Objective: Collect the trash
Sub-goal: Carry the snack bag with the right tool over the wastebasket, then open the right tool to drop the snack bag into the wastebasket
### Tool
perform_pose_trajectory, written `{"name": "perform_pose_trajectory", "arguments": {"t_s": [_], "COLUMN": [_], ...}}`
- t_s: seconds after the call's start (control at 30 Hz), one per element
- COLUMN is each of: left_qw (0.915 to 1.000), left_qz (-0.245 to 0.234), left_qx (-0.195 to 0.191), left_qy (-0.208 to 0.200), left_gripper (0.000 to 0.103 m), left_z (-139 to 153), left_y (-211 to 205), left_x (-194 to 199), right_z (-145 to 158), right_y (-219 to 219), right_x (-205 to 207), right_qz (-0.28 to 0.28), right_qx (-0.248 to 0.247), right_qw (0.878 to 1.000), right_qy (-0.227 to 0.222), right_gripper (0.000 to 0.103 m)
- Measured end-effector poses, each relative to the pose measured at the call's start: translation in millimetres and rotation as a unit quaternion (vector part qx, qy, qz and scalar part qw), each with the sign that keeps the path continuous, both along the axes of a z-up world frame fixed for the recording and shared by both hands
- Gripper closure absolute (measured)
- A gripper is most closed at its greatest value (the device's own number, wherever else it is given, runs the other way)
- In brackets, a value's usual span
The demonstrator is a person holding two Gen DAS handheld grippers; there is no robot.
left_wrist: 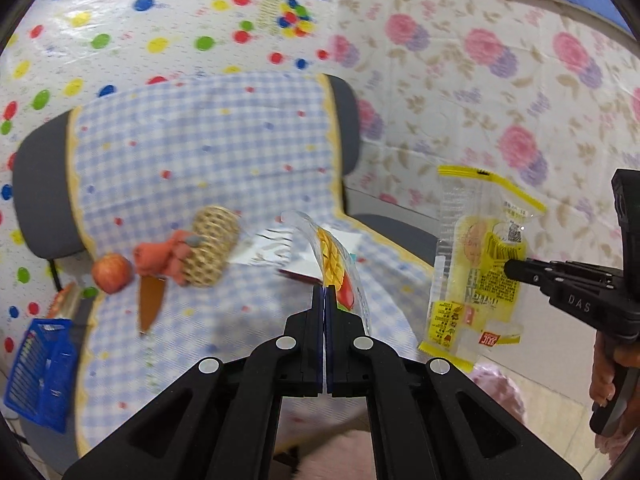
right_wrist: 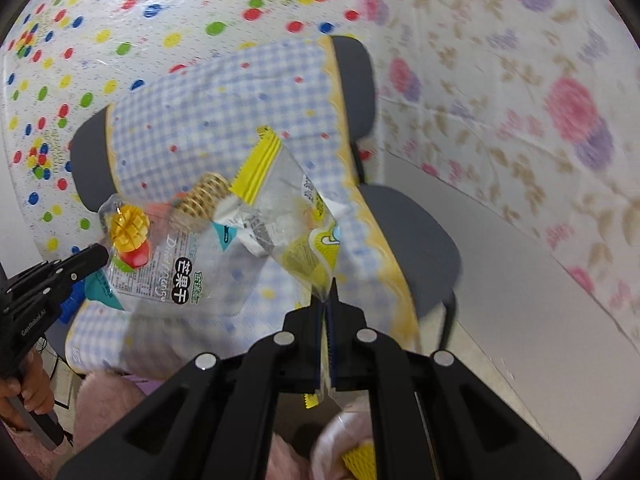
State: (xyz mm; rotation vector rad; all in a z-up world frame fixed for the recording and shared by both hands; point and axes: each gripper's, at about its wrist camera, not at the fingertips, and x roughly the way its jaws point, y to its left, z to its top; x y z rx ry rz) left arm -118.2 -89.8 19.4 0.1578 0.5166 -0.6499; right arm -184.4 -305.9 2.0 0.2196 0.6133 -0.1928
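My left gripper is shut on a clear dried-mango wrapper, seen edge-on and held above the chair seat. The wrapper shows flat in the right wrist view, with the left gripper pinching its left edge. My right gripper is shut on a clear wrapper with yellow print. In the left wrist view this yellow wrapper hangs upright off the chair's right side, pinched by the right gripper.
A chair draped in blue checked cloth holds a woven roll, an orange cloth, an apple, a knife and white paper. A blue basket hangs at left. Patterned sheets cover the walls.
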Motion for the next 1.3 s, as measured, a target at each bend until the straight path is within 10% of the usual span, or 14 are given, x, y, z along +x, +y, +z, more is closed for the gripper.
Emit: {"name": "perform_pose_trajectory", "arguments": {"t_s": [0.63,1.1,1.2,1.3], "left_qw": [0.9862,0.9766,0.9753,0.9757], "left_qz": [-0.154,-0.179,-0.175,-0.171], "left_qx": [0.038,0.090,0.096,0.091], "left_qy": [0.046,0.078,0.093,0.103], "left_gripper": [0.102,0.099,0.087,0.052], "left_z": [-69.7,-115.6,-122.5,-124.9], "left_y": [-100.6,-151.9,-155.7,-153.8], "left_x": [-92.7,-88.1,-80.0,-73.9], "right_z": [-62.8,-115.1,-125.3,-132.4], "right_y": [-36.8,-61.8,-64.8,-67.6], "right_x": [-140.3,-122.6,-116.7,-114.5], "right_qz": [-0.149,-0.140,-0.136,-0.136], "right_qx": [-0.007,0.032,0.035,0.041], "right_qw": [0.987,0.986,0.985,0.984], "right_qy": [0.057,0.084,0.098,0.104], "right_gripper": [0.100,0.099,0.091,0.067]}}
